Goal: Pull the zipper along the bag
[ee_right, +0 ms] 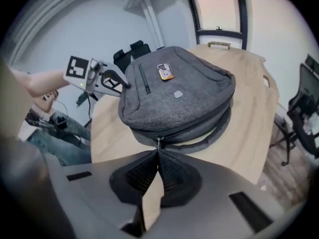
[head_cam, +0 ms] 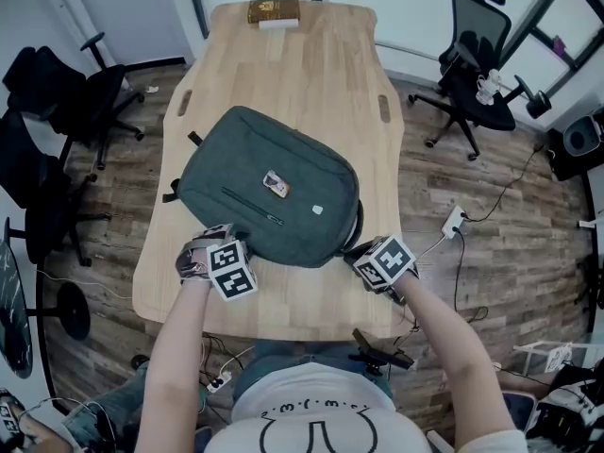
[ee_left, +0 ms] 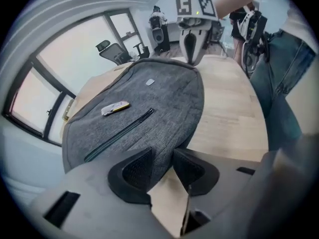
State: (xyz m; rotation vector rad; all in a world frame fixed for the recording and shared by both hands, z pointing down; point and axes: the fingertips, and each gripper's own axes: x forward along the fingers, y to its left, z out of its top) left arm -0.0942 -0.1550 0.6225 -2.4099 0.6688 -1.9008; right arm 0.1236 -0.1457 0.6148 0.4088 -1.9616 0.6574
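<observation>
Subject item: one zipper pull [ee_right: 158, 142], at the near side wall of one grey-green backpack [head_cam: 269, 192]. In the right gripper view the pull hangs at the near end of the main zipper track, directly at the gripper tips.

The backpack lies flat, front face up, near the person's end of one light wooden table [head_cam: 302, 74]. Its front carries one slanted pocket zipper [ee_left: 119, 133], one small white-and-yellow tag [head_cam: 276, 185] and one small pale patch [head_cam: 317, 209]. One carry strap [ee_right: 219, 128] loops out from under its edge on the tabletop.

Right gripper [ee_right: 158, 153]: jaws pressed together and pinching the zipper pull. In the head view this gripper [head_cam: 357, 250] sits at the backpack's near right corner.

Left gripper [ee_left: 162, 166]: jaws partly spread, with the backpack's edge fabric lying between the pads and nipped there. In the head view it [head_cam: 215, 236] sits at the near left corner. The two grippers are well apart, one at each near corner of the backpack.

Surroundings: one brown flat box [head_cam: 274, 10] at the table's far end, well apart from the backpack. Three dark office chairs are counted: one [head_cam: 477, 59] right of the table and two [head_cam: 71, 92] [head_cam: 33, 192] to the left. One white power strip [head_cam: 454, 222] lies on the wood-plank floor, with cables.
</observation>
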